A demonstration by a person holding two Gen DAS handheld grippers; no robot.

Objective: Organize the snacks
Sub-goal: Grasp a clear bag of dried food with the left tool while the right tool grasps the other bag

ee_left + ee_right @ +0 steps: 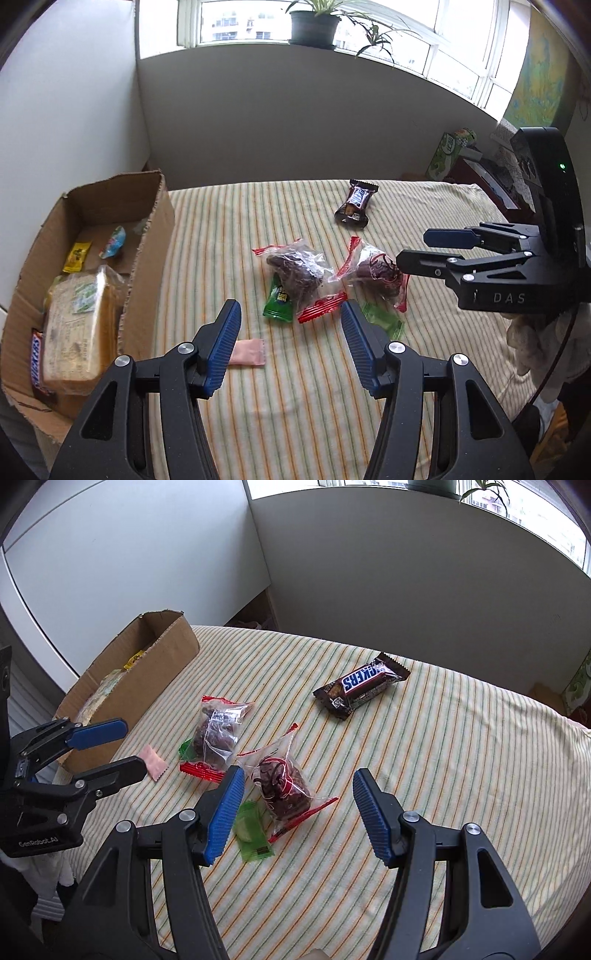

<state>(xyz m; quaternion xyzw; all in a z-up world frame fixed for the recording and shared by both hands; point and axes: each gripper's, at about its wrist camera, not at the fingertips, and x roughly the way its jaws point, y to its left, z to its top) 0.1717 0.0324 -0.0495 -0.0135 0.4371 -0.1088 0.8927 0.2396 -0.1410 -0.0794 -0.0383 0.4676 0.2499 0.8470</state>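
The clear date packet [282, 786] lies mid-table, just ahead of our right gripper [297, 812], fingers apart and empty. We should straddle its bulky middle, not the slippery film. Our left gripper [290, 345] hovers spread, cardboard box [147, 236] far left.

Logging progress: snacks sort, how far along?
Done: cardboard box already holds bread, a Snickers and small candies. In hand: nothing; left gripper and right gripper are open over the cloth. Left: Snickers bar, two clear cake bags, two green packets, pink packet.
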